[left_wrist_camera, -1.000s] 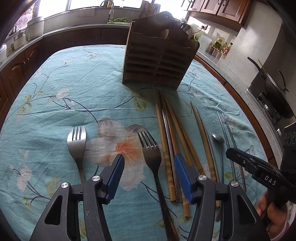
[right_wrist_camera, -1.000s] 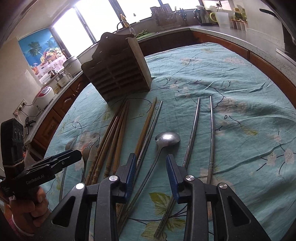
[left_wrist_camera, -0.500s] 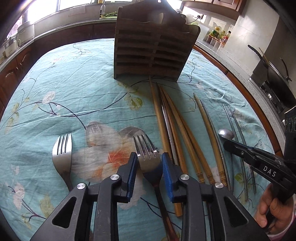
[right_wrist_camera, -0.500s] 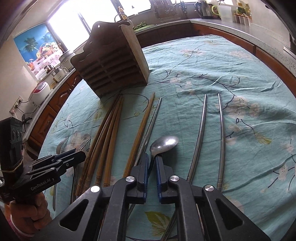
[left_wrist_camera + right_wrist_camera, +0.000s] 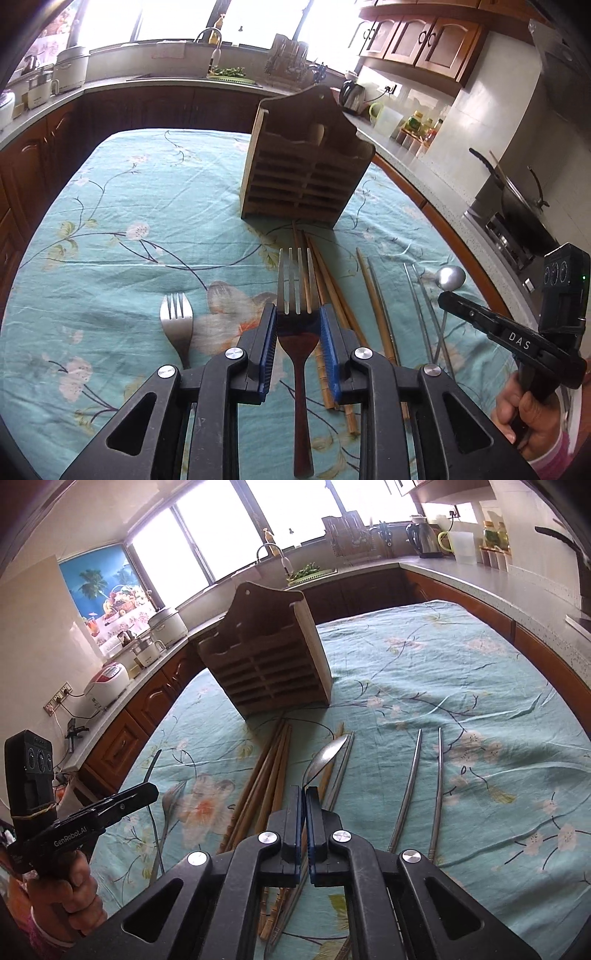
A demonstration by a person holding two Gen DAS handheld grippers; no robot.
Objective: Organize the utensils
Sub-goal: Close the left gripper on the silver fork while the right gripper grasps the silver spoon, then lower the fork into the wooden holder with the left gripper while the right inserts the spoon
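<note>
You've got two four-tined metal forks: one wooden-handled fork (image 5: 295,291), one all-steel fork (image 5: 176,325). One round-bowled steel spoon (image 5: 327,755). Four tan bamboo chopsticks (image 5: 273,775), as far as you can count them in the bundle. Three thin steel chopsticks (image 5: 410,775) clearly visible; can't tell if another sits among the bamboo. One slatted brown wooden utensil holder (image 5: 306,177).
</note>
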